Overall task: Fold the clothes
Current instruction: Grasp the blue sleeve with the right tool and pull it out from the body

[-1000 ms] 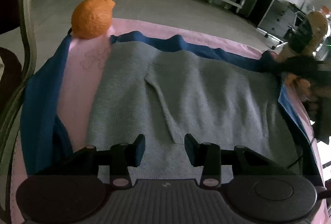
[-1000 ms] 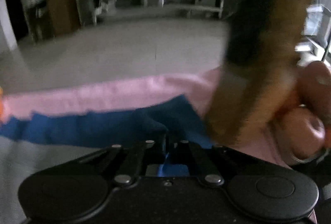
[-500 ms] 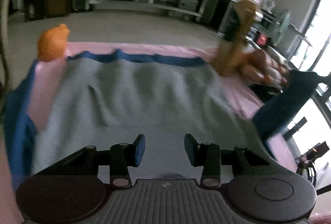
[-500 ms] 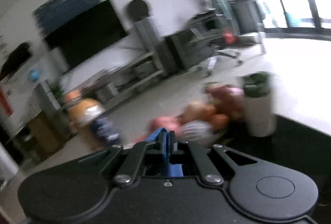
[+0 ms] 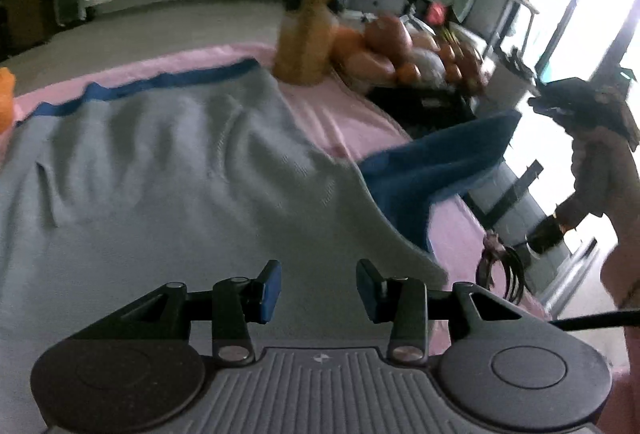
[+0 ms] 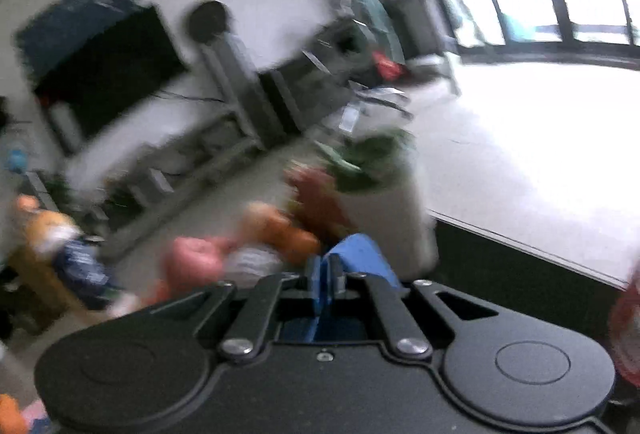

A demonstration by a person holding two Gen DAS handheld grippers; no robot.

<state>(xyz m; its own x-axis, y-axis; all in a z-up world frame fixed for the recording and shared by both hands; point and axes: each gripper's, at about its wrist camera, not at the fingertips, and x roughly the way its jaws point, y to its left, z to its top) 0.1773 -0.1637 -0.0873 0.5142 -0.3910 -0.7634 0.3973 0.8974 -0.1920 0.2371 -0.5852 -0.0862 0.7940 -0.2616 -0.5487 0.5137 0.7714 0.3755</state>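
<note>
A grey sweater [image 5: 160, 173] lies spread flat on a pink cover [image 5: 340, 113]. A blue garment [image 5: 432, 165] lies under it, showing as a strip along the far edge. My left gripper [image 5: 318, 270] hovers open just above the sweater's near part, nothing between its fingers. The blue garment's right corner is pulled up and out past the sweater towards my right gripper [image 5: 560, 101], held high at the right. In the blurred right wrist view, blue fabric [image 6: 360, 254] sits between the narrow fingers of the right gripper [image 6: 326, 270]; its jaws are opening.
A tall brown plush toy [image 5: 312, 25] and a heap of soft toys [image 5: 400, 49] stand at the cover's far right. An orange plush [image 5: 6, 85] sits at the left edge. A white pot with green leaves [image 6: 384, 218] stands ahead of the right gripper. A person's sleeve [image 5: 596, 169] is at right.
The left gripper has swung rightward along the sweater, still open. The right gripper has carried the blue corner from the far edge up and out to the right, and its fingers have parted slightly.
</note>
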